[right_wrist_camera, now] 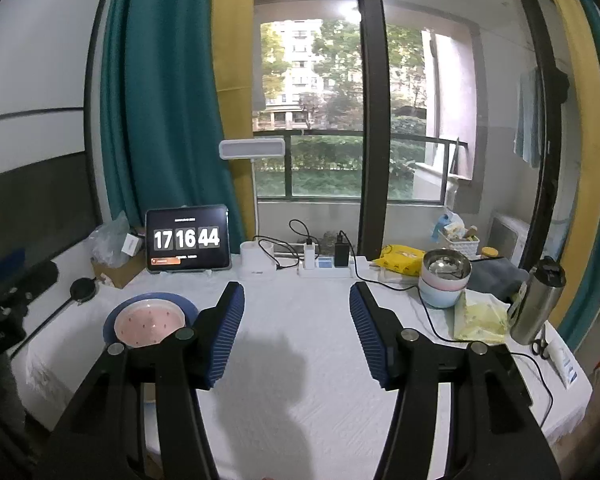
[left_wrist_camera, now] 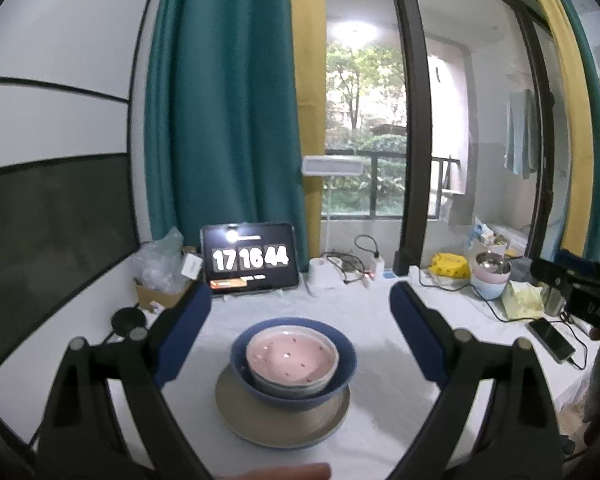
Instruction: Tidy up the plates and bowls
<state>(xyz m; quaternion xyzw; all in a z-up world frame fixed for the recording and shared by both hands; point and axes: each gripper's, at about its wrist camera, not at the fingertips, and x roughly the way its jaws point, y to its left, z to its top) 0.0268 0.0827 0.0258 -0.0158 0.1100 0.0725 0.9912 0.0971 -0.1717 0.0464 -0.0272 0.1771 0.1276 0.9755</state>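
- L gripper (left_wrist_camera: 300, 312): blue ribbed pads spread wide, nothing btwn them. Hovers above the stack, pads either side in view but clear of it, no contact.
- R gripper (right_wrist_camera: 296, 328): pads apart, gap empty, only bare white tablecloth (right_wrist_camera: 300, 380) under it. Off to the right of the stack, well apart.
- Stack sits centre-left on table: pink speckled ceramic bowl (left_wrist_camera: 291, 356) nested in a grey-white bowl (left_wrist_camera: 284, 386) (only its rim/side shows), both inside a wide blue bowl (left_wrist_camera: 342, 364), all on a flat beige round plate (left_wrist_camera: 280, 420). Looks centred enough, slight lean of inner bowls toward camera, can't tell if seated flat.
- Progress, my read: main nesting looks done, largest at bottom, smallest on top. Both grippers empty + clear, so prob. end of a place step or end of task.
- Left over maybe: second set at far right, steel bowl (right_wrist_camera: 446, 266) on pink/pale-blue bowls (right_wrist_camera: 440, 292). Already stacked; unclear if in scope.
- Bkgd: tablet clock (right_wrist_camera: 188, 240), cables + power strip (right_wrist_camera: 328, 268), steel flask (right_wrist_camera: 538, 304). None in the way.
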